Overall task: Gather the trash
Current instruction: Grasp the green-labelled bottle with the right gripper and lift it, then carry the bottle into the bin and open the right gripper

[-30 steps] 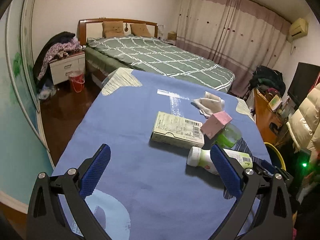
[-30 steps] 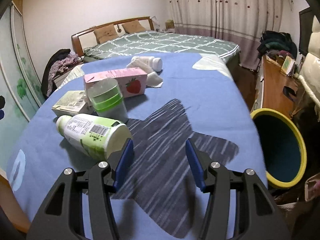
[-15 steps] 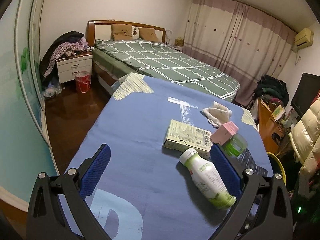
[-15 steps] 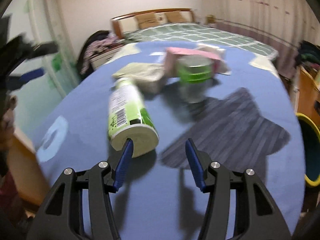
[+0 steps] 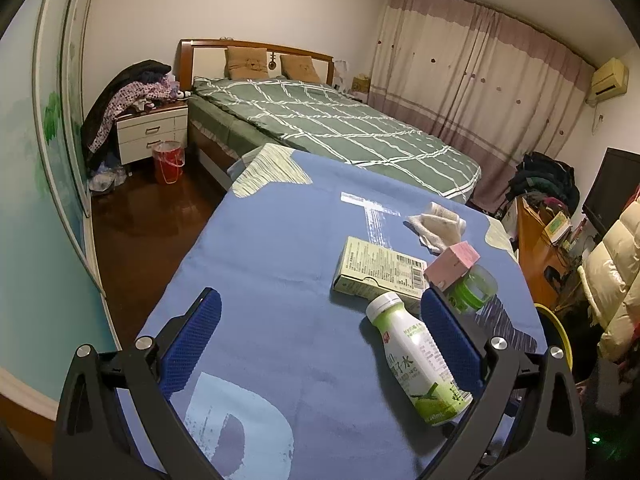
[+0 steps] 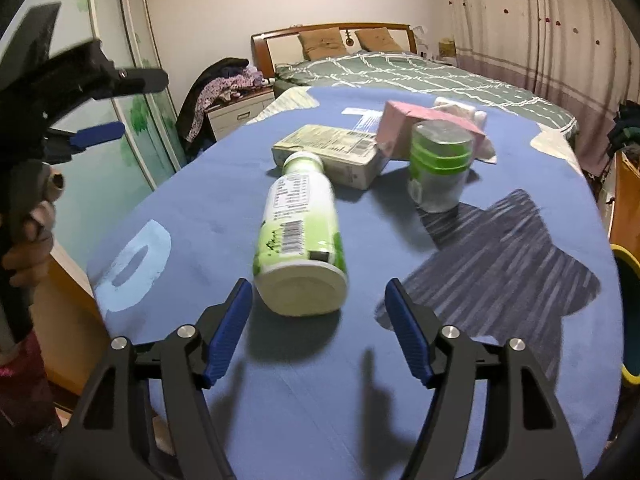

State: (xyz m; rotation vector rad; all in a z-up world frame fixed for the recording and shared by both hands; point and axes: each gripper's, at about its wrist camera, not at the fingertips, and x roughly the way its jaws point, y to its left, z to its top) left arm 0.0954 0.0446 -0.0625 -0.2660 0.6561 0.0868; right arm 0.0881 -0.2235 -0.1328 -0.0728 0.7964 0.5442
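Observation:
A white and green drink bottle [image 6: 298,236] lies on its side on the blue tablecloth [image 6: 224,216], its base toward my right gripper [image 6: 320,320], which is open just short of it. Behind it lie a pale green carton [image 6: 330,154], a pink carton [image 6: 404,130], a clear cup with green bands [image 6: 438,170] and crumpled white paper [image 6: 460,110]. My left gripper [image 5: 320,340] is open and empty above the table's near left part; the bottle [image 5: 416,356] lies by its right finger. The left gripper also shows in the right wrist view [image 6: 96,132].
A yellow-rimmed bin [image 5: 554,330] stands at the table's right edge, also in the right wrist view [image 6: 628,320]. A bed [image 5: 332,128] lies beyond the table. A nightstand [image 5: 152,132], a red bucket [image 5: 168,160] and a wooden desk [image 5: 536,248] stand around.
My right gripper swung left around the table and now faces the bottle's base head-on. My left gripper pulled back and up, so the trash sits lower right in its view.

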